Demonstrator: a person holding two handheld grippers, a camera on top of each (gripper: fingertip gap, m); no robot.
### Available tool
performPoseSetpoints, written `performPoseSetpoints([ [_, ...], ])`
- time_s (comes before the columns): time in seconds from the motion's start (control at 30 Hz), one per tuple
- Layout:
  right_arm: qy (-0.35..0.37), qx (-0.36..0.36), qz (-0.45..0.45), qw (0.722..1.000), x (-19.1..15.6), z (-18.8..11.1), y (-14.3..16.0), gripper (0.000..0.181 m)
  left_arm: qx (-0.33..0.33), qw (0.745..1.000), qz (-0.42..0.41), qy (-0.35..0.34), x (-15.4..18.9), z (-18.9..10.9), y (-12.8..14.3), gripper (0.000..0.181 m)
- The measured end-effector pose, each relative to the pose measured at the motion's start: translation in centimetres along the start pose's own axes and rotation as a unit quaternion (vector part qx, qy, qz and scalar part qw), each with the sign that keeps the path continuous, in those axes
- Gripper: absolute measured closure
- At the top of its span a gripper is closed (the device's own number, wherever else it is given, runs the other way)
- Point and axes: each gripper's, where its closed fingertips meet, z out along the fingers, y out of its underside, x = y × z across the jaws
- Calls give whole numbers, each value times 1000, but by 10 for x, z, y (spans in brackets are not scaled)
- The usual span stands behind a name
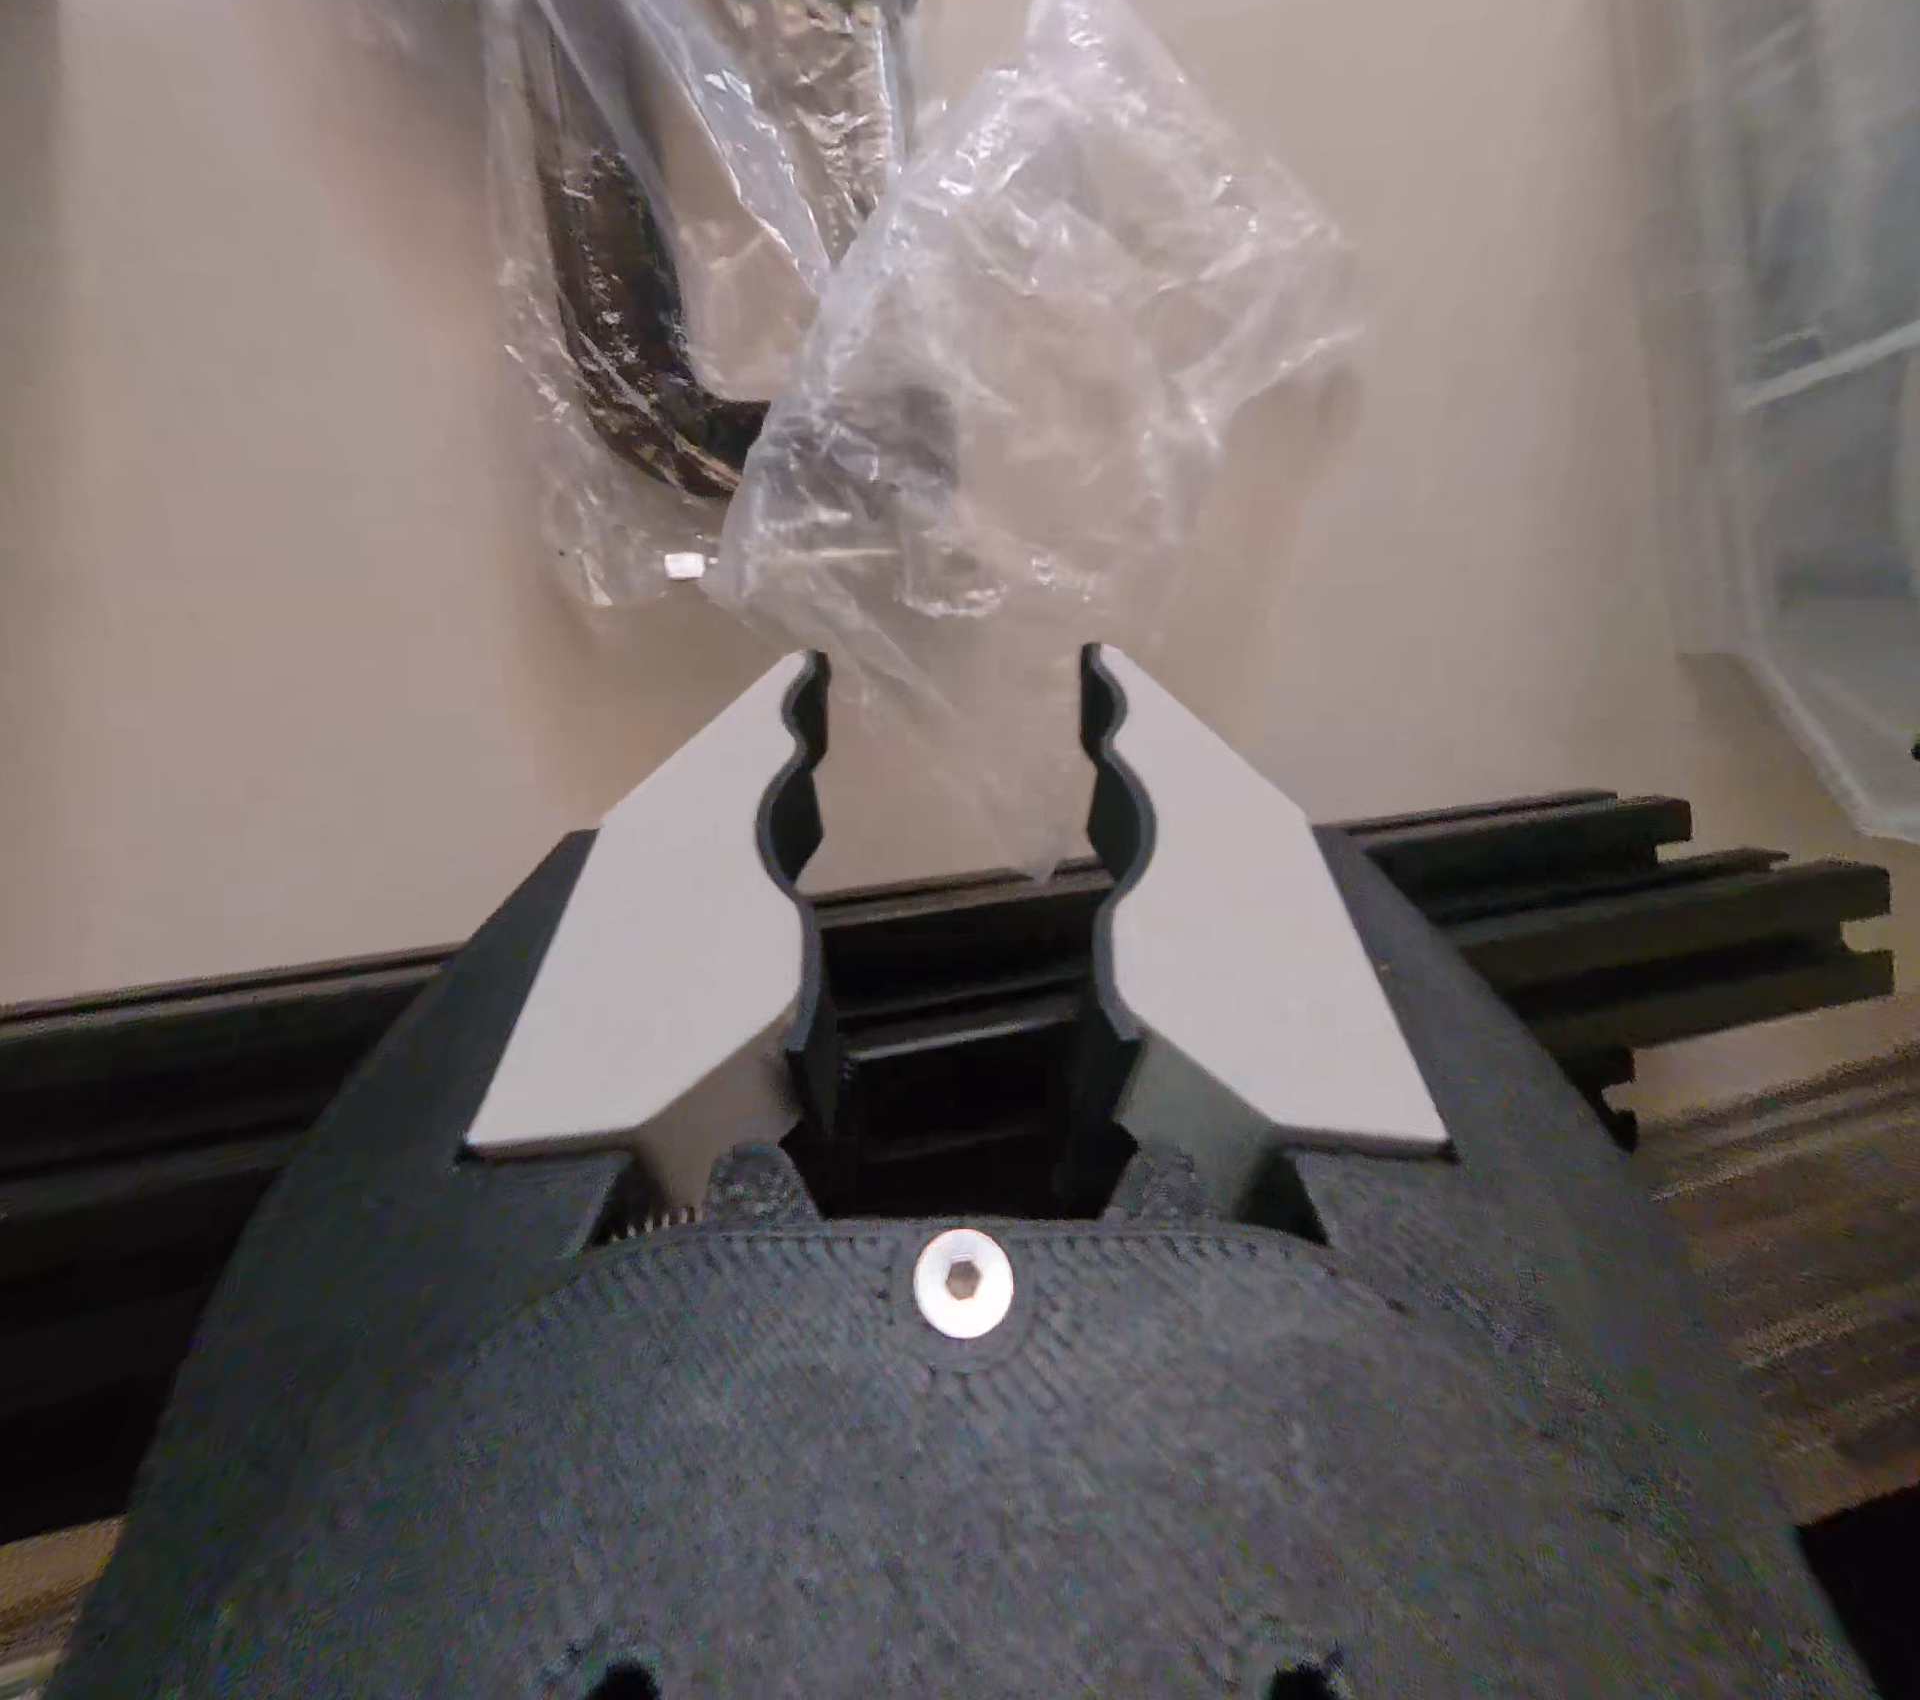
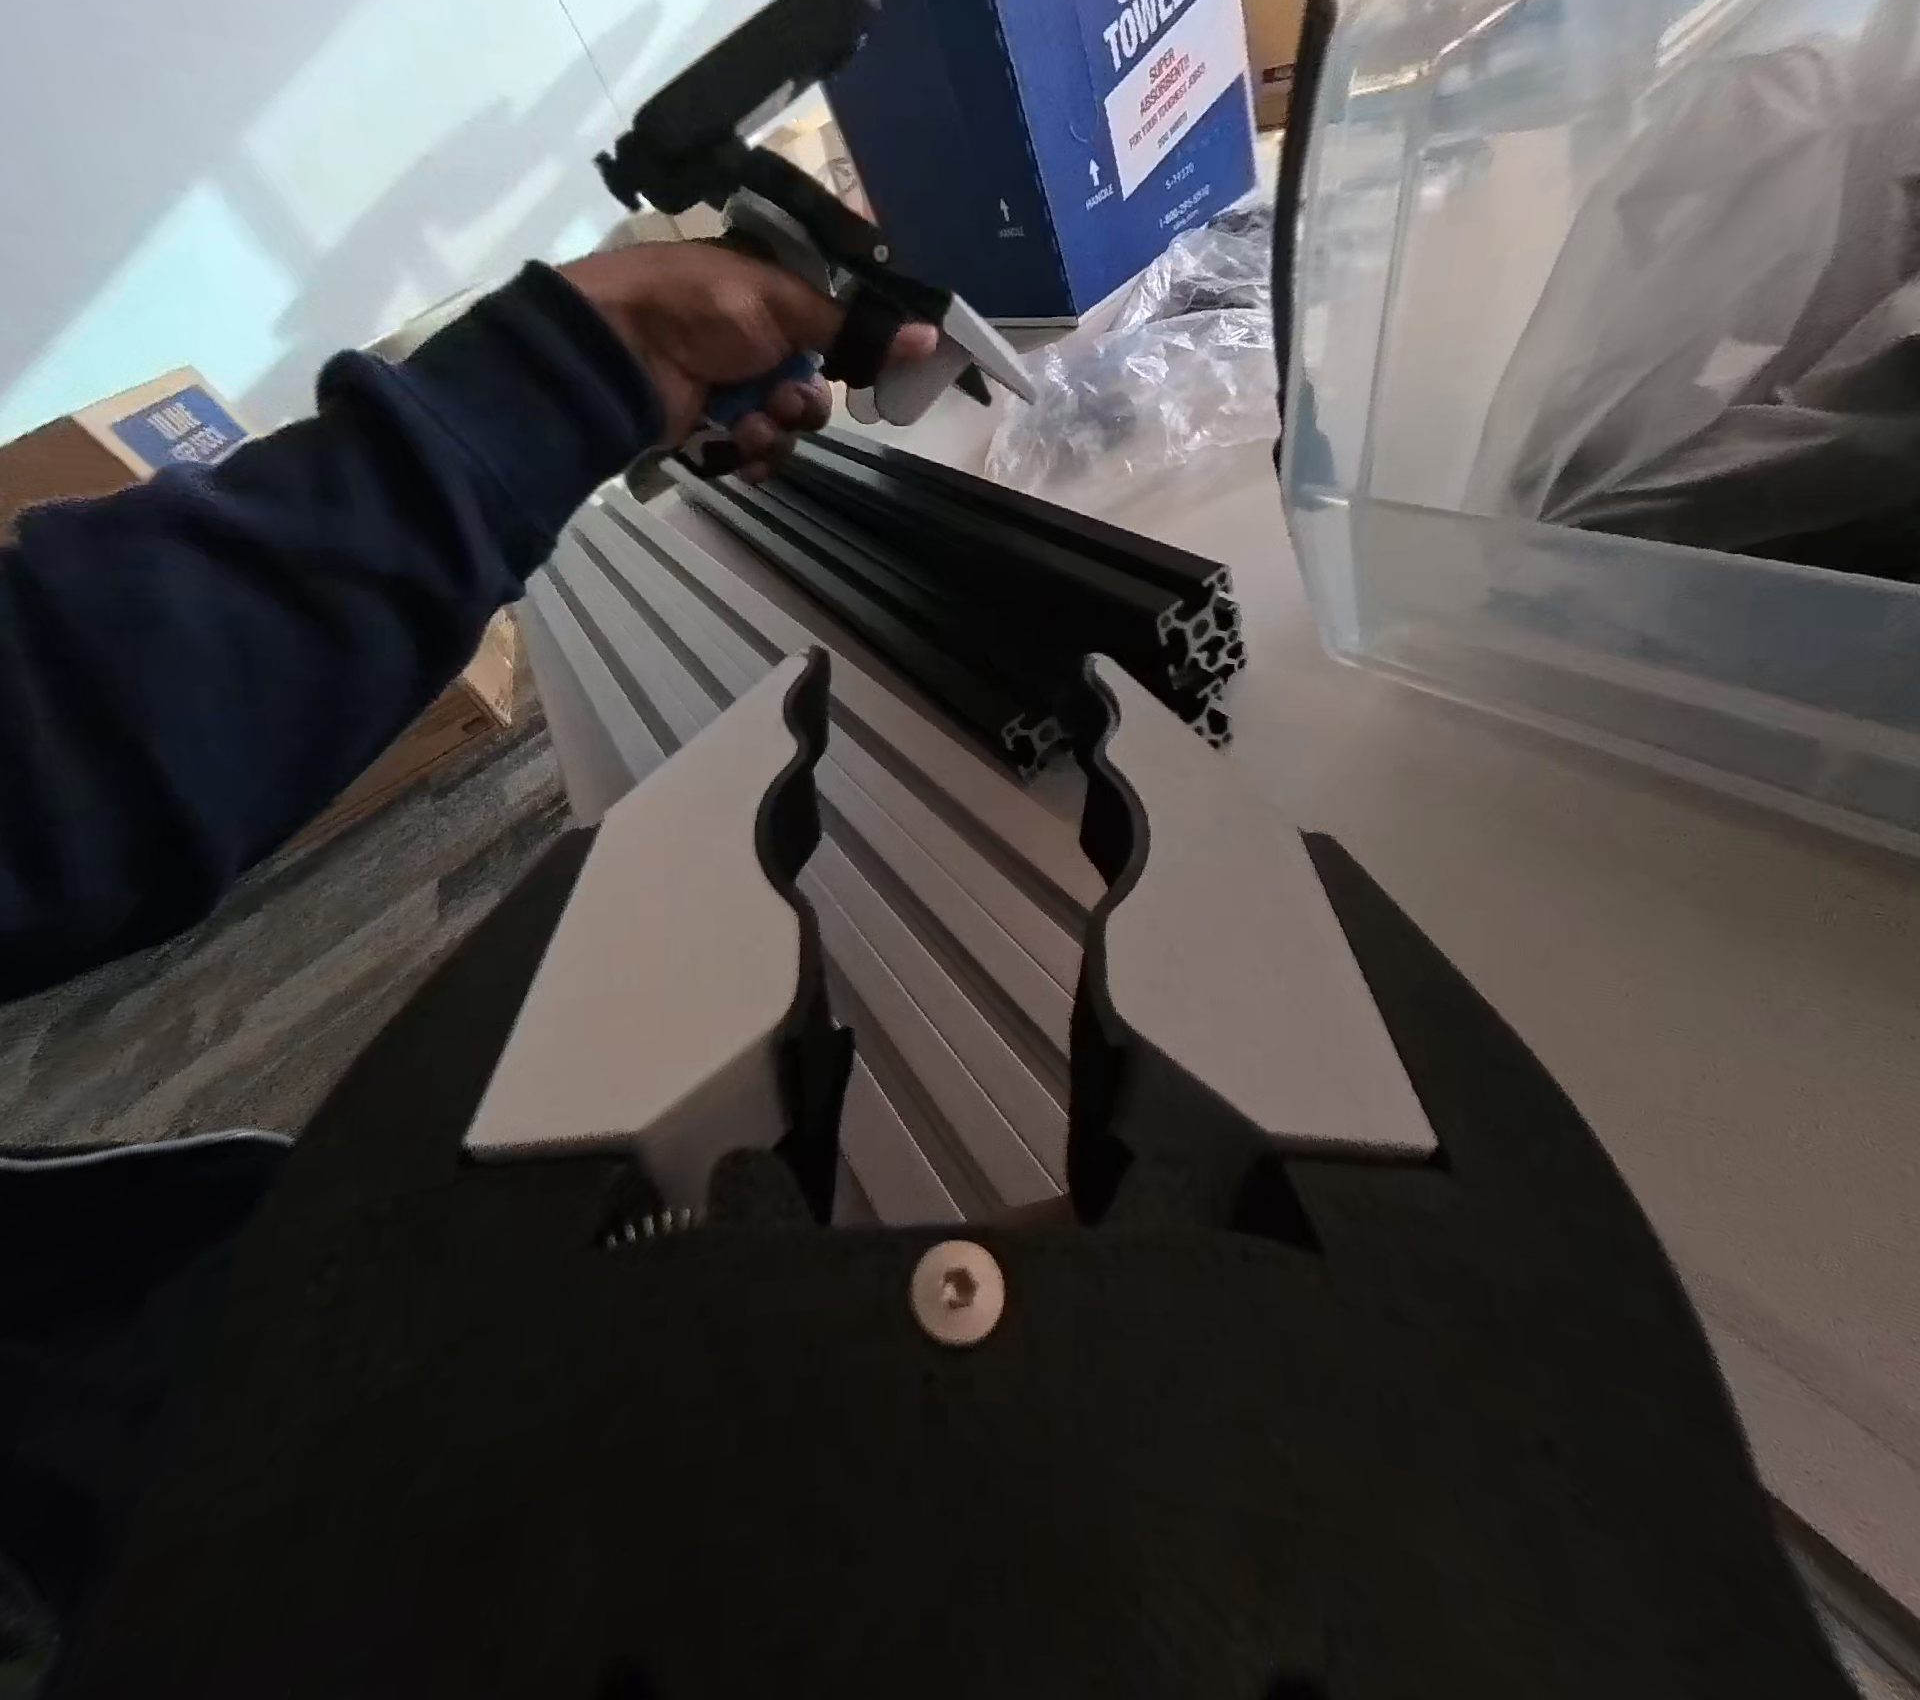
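Left gripper (image 1: 954,663) hangs open and empty, crinkly clear bag (image 1: 1039,362) at 12 o'clock just past its tips. Right gripper (image 2: 951,668) is open too, above the black rails (image 2: 997,601) on the surface (image 2: 1455,975). That thin plastic looks slippery; a shallow pinch could let it slide out.

I see a pale table (image 1: 208,507) bearing clear bags (image 1: 1039,320) beyond my left fingers, black rails (image 2: 935,570) and grey rails (image 2: 935,923) under my right fingers, a clear bin (image 2: 1558,611) rightward.
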Motion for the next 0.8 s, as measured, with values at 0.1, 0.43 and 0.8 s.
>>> performPoseSetpoints([
  [0.1, 8, 0, 5, 1000, 7, -5, 2, 134, 11, 1000, 6, 18, 12, 8, -8, 153],
  [0.43, 16, 5, 7, 1000, 15, -12, 2, 136, 103, 987, 12, 126, 84, 4, -62, 172],
  [0.8, 17, 3, 2, 1000, 16, -13, 3, 136, 35, 991, 25, 130, 54, -14, -59, 103],
])
